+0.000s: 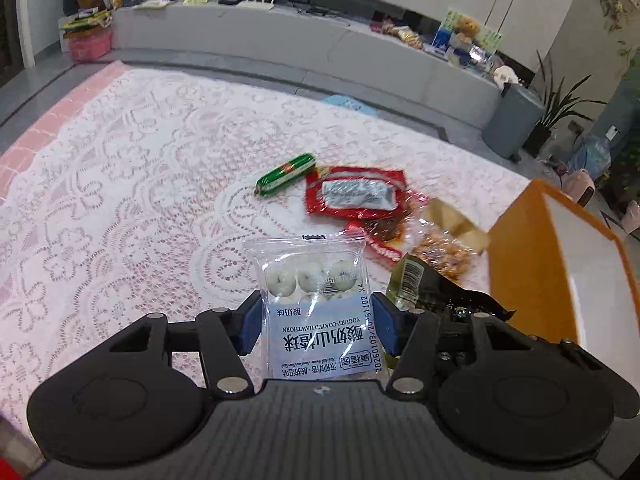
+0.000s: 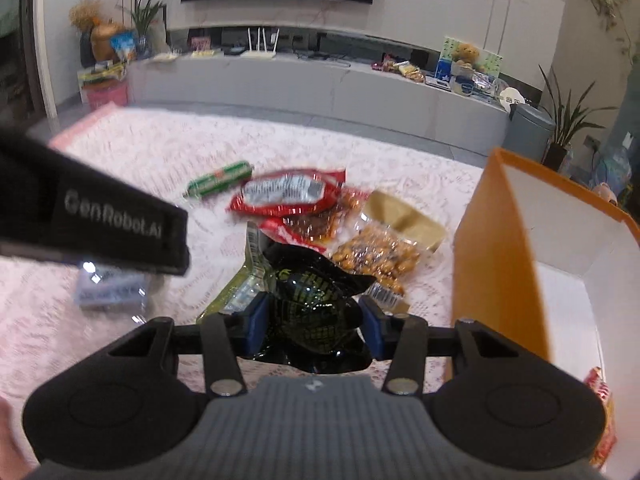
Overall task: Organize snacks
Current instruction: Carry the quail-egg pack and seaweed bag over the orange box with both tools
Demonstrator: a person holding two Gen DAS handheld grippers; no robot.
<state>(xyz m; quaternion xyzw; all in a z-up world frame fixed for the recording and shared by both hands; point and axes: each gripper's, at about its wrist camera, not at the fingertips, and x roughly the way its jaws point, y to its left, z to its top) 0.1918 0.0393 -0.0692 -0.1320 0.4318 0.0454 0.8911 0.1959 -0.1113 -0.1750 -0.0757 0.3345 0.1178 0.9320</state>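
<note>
My left gripper (image 1: 316, 322) is shut on a clear and pale blue packet of yogurt-coated hawthorn balls (image 1: 316, 300), lifted above the lace cloth. My right gripper (image 2: 314, 322) is shut on a black and green snack packet (image 2: 316, 304), also raised; that packet shows at the left view's right side (image 1: 440, 292). On the cloth beyond lie a green sausage stick (image 1: 286, 174), a red packet (image 1: 354, 194), a clear packet of dark meat (image 2: 316, 228) and a bag of coated nuts (image 2: 380, 254). An orange box (image 2: 496, 240) with a white inside stands open at the right.
The left gripper's black body (image 2: 100, 220) crosses the right wrist view's left side. A red packet (image 2: 600, 392) lies inside the orange box. Behind the table runs a long grey cabinet (image 1: 280, 40) with snacks, a router and plants. A grey bin (image 1: 514, 120) stands at the far right.
</note>
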